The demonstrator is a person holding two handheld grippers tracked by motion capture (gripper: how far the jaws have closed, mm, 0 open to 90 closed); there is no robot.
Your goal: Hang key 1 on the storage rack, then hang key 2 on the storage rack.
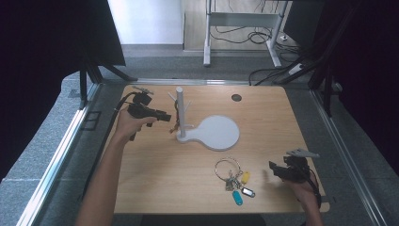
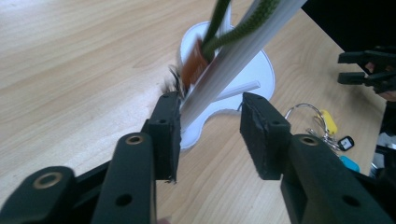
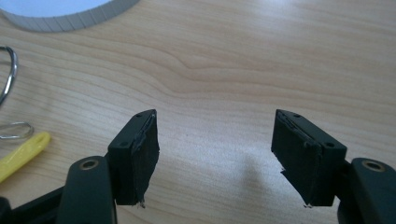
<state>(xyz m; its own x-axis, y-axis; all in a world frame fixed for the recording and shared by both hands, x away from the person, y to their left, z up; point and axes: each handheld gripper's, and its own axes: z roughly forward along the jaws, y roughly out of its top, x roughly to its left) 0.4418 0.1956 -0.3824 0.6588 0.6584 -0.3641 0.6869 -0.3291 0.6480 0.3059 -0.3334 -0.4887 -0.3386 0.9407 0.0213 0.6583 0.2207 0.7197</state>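
Note:
A white stand point(image 1: 217, 133) with an upright post point(image 1: 179, 110) and side pegs sits mid-table. A green cord point(image 2: 243, 28) with an orange-brown tag point(image 2: 192, 67) hangs on the post. My left gripper point(image 1: 165, 116) is just left of the post, open; in the left gripper view point(image 2: 211, 112) the post runs between the jaws, close to the left one. A bunch of keys point(image 1: 235, 181) on a large ring, with yellow, blue and black tags, lies at the front. My right gripper point(image 1: 274, 168) hovers open to the right of the keys, over bare wood point(image 3: 210, 154).
The wooden table point(image 1: 155, 179) has a dark round hole point(image 1: 236, 97) near its far edge. A metal rail point(image 1: 61, 150) runs along the left side. In the right gripper view the yellow tag point(image 3: 23, 151) and the stand's base rim point(image 3: 60, 18) lie at left.

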